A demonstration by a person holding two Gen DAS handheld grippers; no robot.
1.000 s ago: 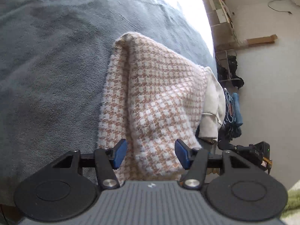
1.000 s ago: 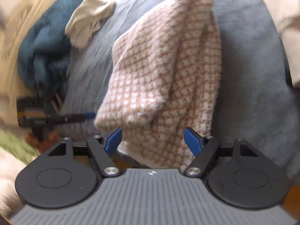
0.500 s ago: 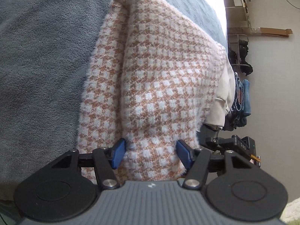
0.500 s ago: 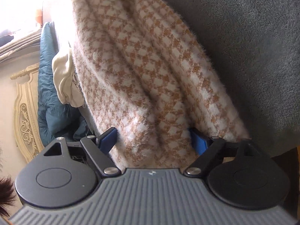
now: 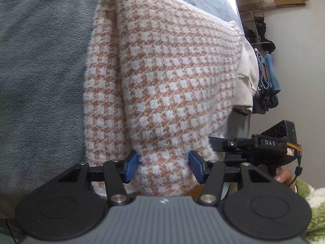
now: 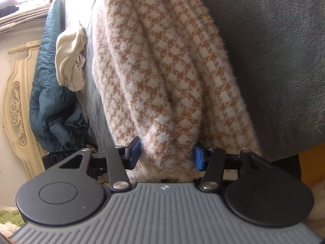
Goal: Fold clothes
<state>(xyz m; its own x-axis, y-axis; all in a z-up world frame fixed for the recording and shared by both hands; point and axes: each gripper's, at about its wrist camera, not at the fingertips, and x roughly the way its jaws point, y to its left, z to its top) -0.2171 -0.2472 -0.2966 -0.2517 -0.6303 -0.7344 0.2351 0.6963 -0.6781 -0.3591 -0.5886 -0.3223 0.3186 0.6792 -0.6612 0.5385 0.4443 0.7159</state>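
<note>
Already your left gripper (image 5: 163, 163) and right gripper (image 6: 166, 154) both straddled the near hem of the houndstooth sweater (image 5: 162, 85), which stretched lengthwise away from you across the grey blanket (image 5: 40, 71); left pads pinched it, right jaws were closing on it.

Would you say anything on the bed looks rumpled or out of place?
Yes: the houndstooth sweater lies bunched in long ridges, its near end off the grey blanket, and a cream garment is crumpled beside it.
</note>
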